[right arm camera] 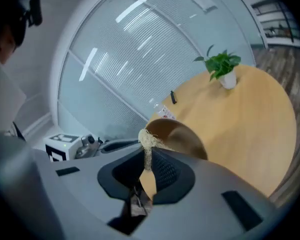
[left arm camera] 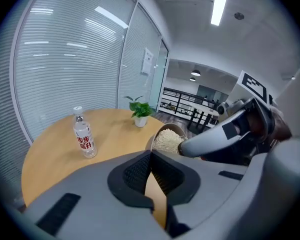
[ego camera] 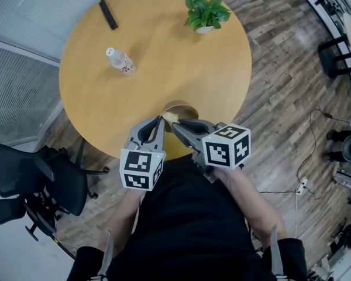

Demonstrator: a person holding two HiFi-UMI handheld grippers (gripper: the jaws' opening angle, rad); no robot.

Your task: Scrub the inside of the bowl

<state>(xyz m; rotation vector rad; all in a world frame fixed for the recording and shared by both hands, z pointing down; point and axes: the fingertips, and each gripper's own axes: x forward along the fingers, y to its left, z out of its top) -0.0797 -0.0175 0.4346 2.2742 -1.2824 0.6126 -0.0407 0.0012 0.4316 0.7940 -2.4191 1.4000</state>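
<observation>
A brown bowl [ego camera: 183, 108] sits tilted near the front edge of the round wooden table [ego camera: 164, 57]. My left gripper [ego camera: 161, 120] is shut on the bowl's left rim; in the left gripper view a tan strip of the wall shows between its closed jaws [left arm camera: 150, 171]. My right gripper [ego camera: 174, 123] is shut on a pale fibrous scrubber [ego camera: 170, 117]. The scrubber [left arm camera: 166, 140] lies inside the bowl [left arm camera: 176, 130] against its wall. In the right gripper view the fibre tuft [right arm camera: 147, 139] sticks out of the closed jaws [right arm camera: 147, 156] at the bowl's [right arm camera: 180, 136] rim.
A water bottle [ego camera: 121, 61] stands at the table's left middle. A potted plant [ego camera: 203, 10] is at the far right edge, and a black stick-like item [ego camera: 109, 13] lies at the far left. A black office chair [ego camera: 35, 183] stands left of the table.
</observation>
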